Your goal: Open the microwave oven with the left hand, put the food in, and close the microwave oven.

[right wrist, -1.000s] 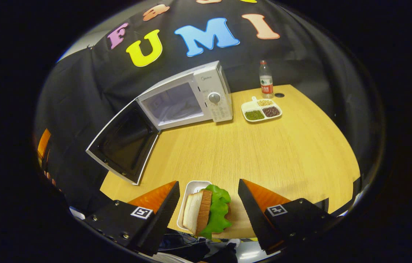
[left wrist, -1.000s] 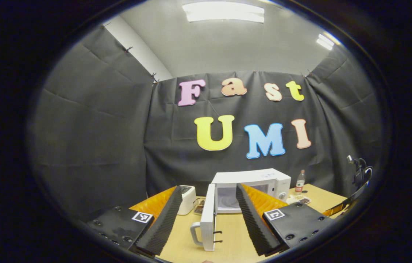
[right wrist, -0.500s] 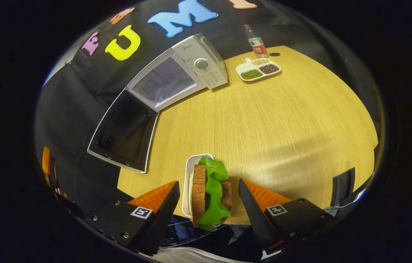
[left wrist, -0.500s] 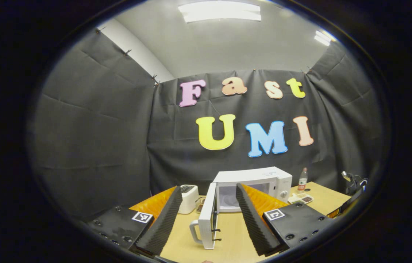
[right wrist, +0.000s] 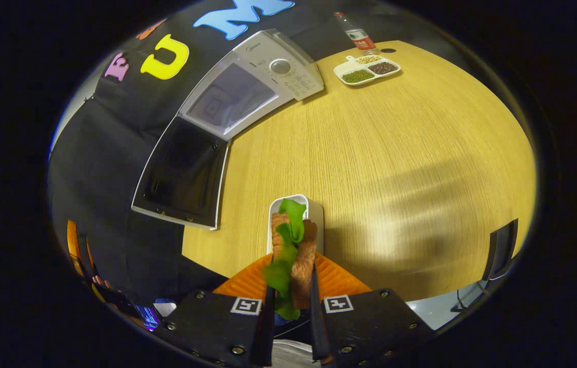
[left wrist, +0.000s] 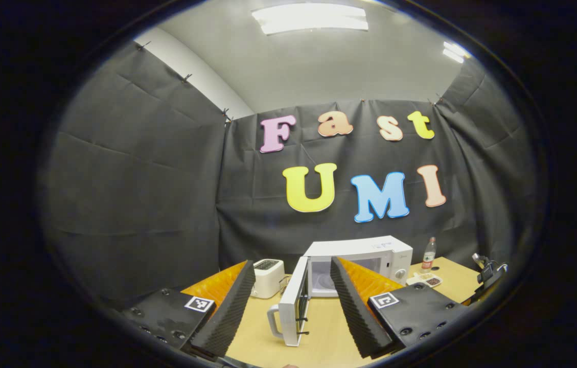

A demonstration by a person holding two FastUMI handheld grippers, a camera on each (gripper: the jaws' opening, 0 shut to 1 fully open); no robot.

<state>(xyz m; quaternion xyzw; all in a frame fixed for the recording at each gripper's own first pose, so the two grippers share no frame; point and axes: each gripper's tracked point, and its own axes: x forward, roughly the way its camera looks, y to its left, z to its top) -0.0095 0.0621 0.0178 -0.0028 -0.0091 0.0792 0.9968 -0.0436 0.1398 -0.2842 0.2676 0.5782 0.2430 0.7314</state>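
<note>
Right gripper: jaws together, clamped on the sandwich, one finger on each side of the bread and green leaf. Sandwich at the near edge of the table, over a small white dish; hard to tell if lifted off the dish yet.

Left gripper: jaws wide apart, holding nothing, well back from the microwave, pointing at it.

Microwave door swung wide open to the side, so step one looks done. Step in hand, by the look of it: carrying the food in.

To do it well:
- Hold the squeeze soft but firm, so no bread or leaf slips out
- Lift straight up first, clear of the dish
- Carry low and level across the bare table, toward the open front
- Go in past the door edge without a bump
- Set down in the middle, then let go

Things that hold things:
- Microwave: no food to see inside
- White dish: right under the sandwich
- Far tray with three parts: green bits, dark bits, pale bits
- Bottle just behind that tray
- Toaster beside the microwave, slots too small to see into
</note>
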